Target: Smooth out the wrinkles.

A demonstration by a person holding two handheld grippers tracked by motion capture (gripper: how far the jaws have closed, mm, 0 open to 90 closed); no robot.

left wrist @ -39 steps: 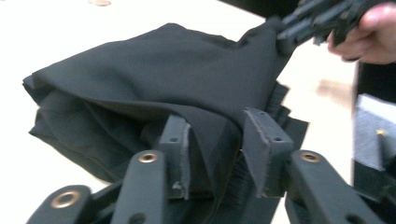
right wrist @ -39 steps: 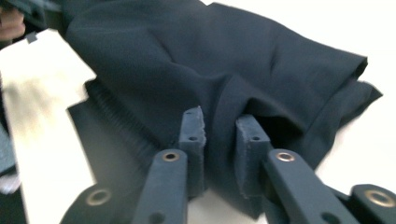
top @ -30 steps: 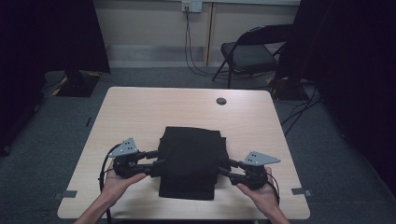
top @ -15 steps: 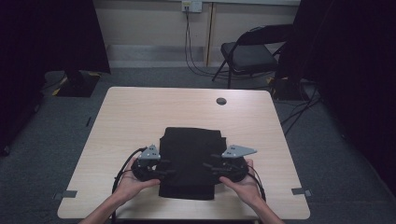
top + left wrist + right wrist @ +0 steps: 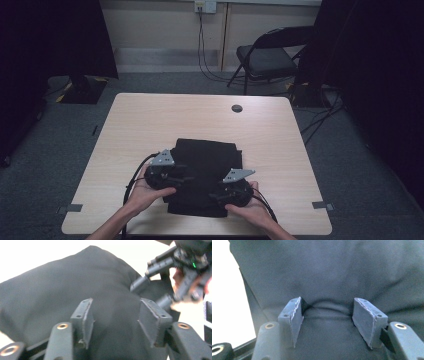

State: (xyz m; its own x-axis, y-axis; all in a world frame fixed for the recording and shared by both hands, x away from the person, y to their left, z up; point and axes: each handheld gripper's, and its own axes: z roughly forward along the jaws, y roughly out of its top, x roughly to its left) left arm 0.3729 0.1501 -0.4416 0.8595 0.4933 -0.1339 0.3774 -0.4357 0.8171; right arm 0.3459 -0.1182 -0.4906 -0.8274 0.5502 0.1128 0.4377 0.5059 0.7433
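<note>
- A folded black cloth (image 5: 205, 175) is seen lying on the near half of the table (image 5: 150, 125), its long axis running from the near edge toward the far edge.
- The left tool (image 5: 182, 178) is placed over the cloth's left side and the right tool (image 5: 214, 196) over its near right part, each pointed inward.
- The left tool's jaws are held wide, with cloth (image 5: 62, 295) spread between and beyond them.
- The right tool's jaws are likewise held wide, and a ridge of cloth (image 5: 327, 307) is bunched between them.
</note>
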